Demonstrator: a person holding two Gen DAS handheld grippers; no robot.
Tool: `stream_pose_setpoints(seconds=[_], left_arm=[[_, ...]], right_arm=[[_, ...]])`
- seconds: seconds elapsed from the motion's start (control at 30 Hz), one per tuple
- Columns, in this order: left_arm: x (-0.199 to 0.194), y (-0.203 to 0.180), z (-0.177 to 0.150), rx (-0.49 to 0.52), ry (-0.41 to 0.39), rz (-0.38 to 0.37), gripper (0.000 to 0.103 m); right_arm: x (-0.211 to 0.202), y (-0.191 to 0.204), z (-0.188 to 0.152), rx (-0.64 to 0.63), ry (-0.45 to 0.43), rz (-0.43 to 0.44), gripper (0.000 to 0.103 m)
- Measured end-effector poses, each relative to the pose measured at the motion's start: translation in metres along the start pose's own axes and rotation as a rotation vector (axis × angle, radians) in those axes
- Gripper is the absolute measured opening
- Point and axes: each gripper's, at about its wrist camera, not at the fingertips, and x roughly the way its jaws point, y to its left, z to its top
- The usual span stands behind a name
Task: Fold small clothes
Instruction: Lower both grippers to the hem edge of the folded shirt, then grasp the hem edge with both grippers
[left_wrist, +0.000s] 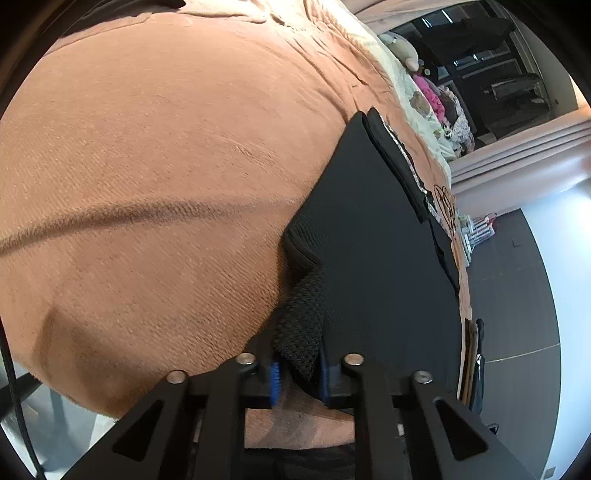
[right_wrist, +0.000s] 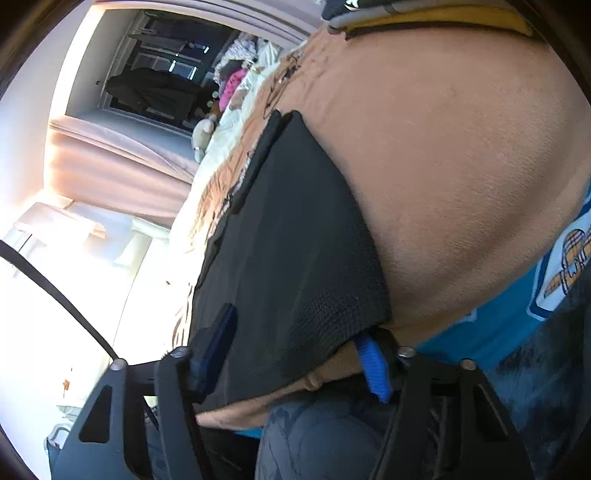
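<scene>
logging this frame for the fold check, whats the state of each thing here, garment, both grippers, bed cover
black mesh garment: spread mostly flat on the cover, near corner bunched up
left gripper: shut on the garment's bunched corner
right gripper: open, garment edge between the fingers, pads not pressing
orange bed cover: spread out, lightly creased
blue garment: lying at the cover's edge
</scene>
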Motion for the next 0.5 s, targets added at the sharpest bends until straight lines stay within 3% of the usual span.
stream_pose_setpoints(seconds=[0.13,0.17,0.2,0.27,0.5], left_arm=[[-0.003,-0.005,0.003,0.007,-0.019,-0.001,0.006],[-0.006,-0.007,0.003,0.013,-0.03,-0.004,0.006],[-0.008,-0.01,0.004,0.016,-0.037,-0.01,0.006],[-0.014,-0.013,0.006,0.009,-0.054,-0.03,0.005],[-0.047,-0.032,0.015,0.02,-0.129,-0.092,0.004]], right_arm=[[0.009,-0.002,0.005,0.003,-0.053,-0.039,0.041],[0.013,-0.004,0.007,0.01,-0.06,-0.057,0.031],[0.015,-0.005,0.009,0.016,-0.064,-0.075,0.016],[0.017,-0.008,0.013,0.032,-0.069,-0.107,0.005],[-0.014,0.022,0.019,-0.017,-0.122,-0.036,0.0]])
